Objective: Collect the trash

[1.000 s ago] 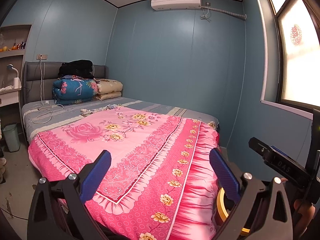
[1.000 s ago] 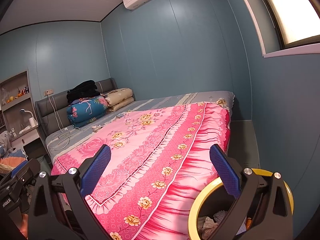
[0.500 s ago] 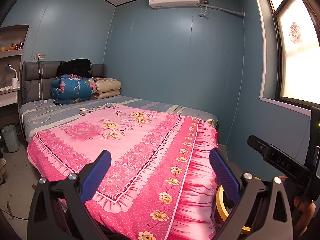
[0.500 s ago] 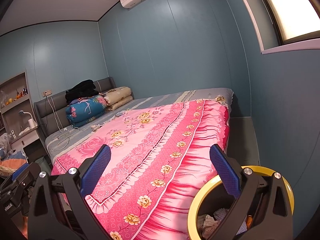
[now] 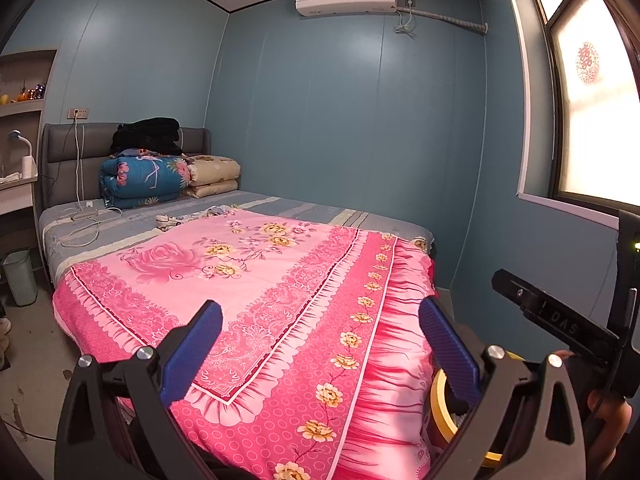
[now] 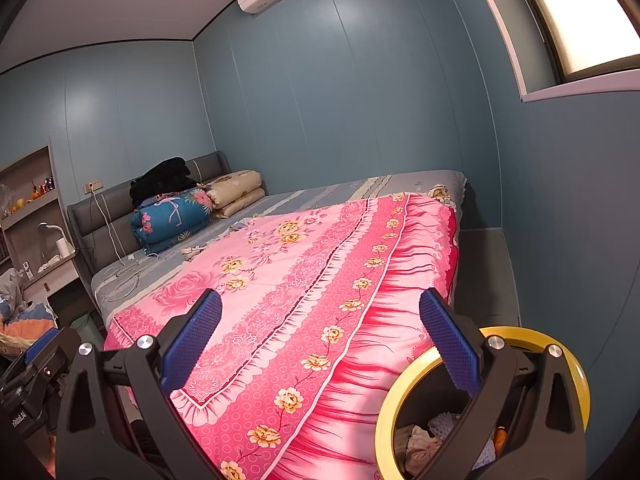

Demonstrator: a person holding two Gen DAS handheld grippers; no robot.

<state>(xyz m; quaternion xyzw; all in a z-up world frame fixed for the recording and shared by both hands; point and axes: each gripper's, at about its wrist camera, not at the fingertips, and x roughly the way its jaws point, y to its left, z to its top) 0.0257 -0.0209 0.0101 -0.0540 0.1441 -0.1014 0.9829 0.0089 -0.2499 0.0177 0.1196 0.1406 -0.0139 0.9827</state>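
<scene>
A yellow-rimmed trash bin (image 6: 404, 396) stands on the floor at the foot corner of the bed, with crumpled paper (image 6: 424, 444) inside. Its rim (image 5: 440, 404) shows partly behind my left gripper's right finger. My right gripper (image 6: 320, 344) is open and empty, held above the pink floral bedspread (image 6: 304, 280) with the bin under its right finger. My left gripper (image 5: 320, 344) is open and empty too, over the bedspread's near corner. Small pale scraps (image 5: 170, 221) lie near the middle of the bed. The right gripper's body (image 5: 560, 324) appears at the right of the left wrist view.
Folded quilts (image 5: 148, 178) and black clothes (image 5: 146, 136) pile at the headboard. White cables (image 5: 86, 220) trail over the grey sheet. A green bin (image 5: 20, 276) stands on the floor left of the bed. The blue wall (image 6: 560, 240) and a window (image 5: 596, 108) close the right side.
Both views have shifted slightly: the bed sits a little lower and further off, and the bin shows a bit more under my right gripper. Both grippers stay open.
</scene>
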